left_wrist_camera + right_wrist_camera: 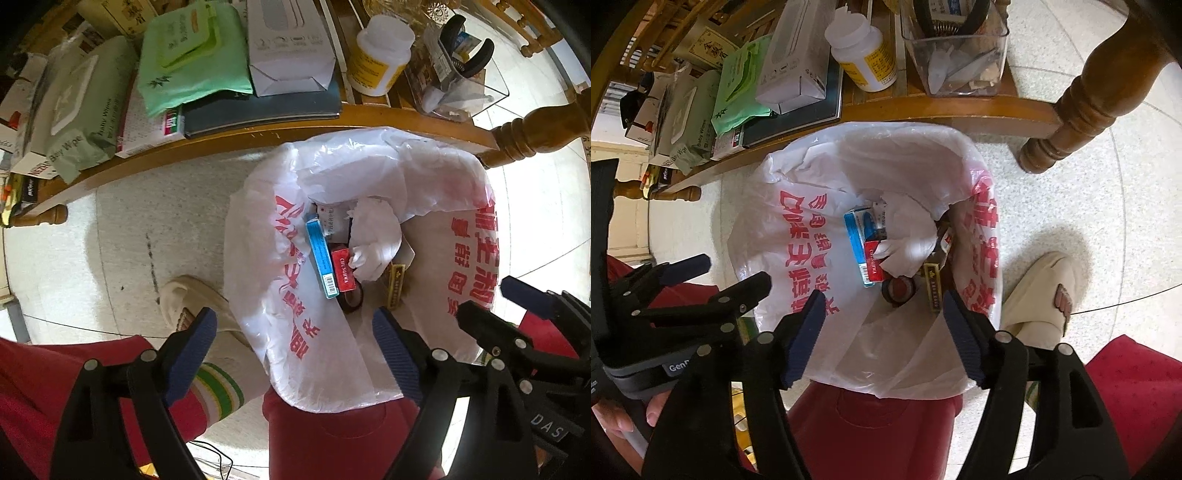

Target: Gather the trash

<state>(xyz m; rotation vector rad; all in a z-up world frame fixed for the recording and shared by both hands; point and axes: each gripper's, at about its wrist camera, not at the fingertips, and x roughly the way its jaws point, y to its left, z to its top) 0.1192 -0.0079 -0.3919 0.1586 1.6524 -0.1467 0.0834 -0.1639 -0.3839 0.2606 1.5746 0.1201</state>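
The red bin point(332, 424), lined with a white bag point(266, 280) printed in red, stands on the floor just below the wooden shelf point(258, 136). Inside the bag, a blue box point(320, 254) lies with its long axis running from the shelf toward the person; a red box point(342, 269) touches it, crumpled tissue point(373, 240) beside both. Left gripper point(295, 347) and right gripper point(882, 332) hang over the bag, jaws apart, empty.

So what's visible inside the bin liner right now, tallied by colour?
Blue box: 1
Red box: 1
White crumpled tissue: 1
Gold-and-black packet: 1
Dark tape roll: 1
Total: 5 clearly visible; more may lie hidden beneath.
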